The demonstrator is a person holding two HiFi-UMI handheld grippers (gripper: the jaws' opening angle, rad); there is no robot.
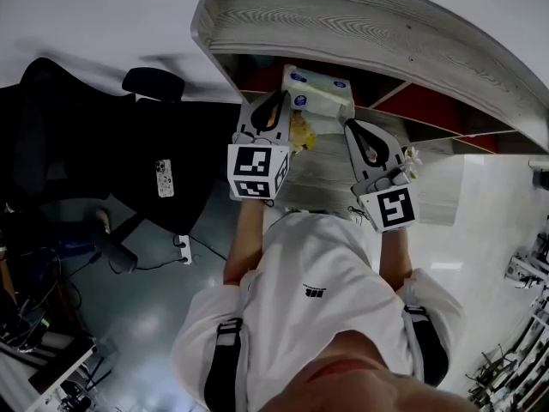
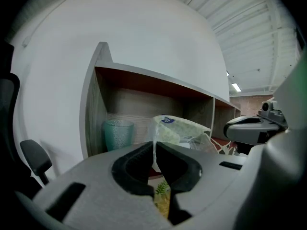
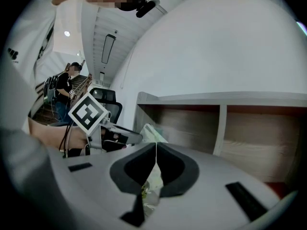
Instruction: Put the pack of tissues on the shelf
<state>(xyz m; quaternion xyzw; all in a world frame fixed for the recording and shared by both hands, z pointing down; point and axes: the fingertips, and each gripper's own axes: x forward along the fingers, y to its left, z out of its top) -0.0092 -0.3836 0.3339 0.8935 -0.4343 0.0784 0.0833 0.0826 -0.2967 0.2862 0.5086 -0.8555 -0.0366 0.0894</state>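
Note:
The pack of tissues (image 1: 317,88), white with blue marks, hangs at the mouth of the grey wooden shelf (image 1: 343,15), held by both grippers. My left gripper (image 1: 279,99) is shut on the wrap at the pack's left edge. In the left gripper view a thin fold of plastic runs between the closed jaws of the left gripper (image 2: 155,145), and the pack (image 2: 184,131) bulges just beyond. My right gripper (image 1: 356,129) is shut on the wrap at the right. In the right gripper view that gripper (image 3: 156,147) pinches a fold, with the pack (image 3: 152,132) behind.
A teal cup (image 2: 117,134) stands in the shelf's left compartment (image 2: 144,99). The compartments in the right gripper view (image 3: 259,128) are bare. A black office chair (image 1: 86,144) stands at the left. A power strip (image 1: 183,249) and cables lie on the floor. Another person (image 3: 62,87) stands far back.

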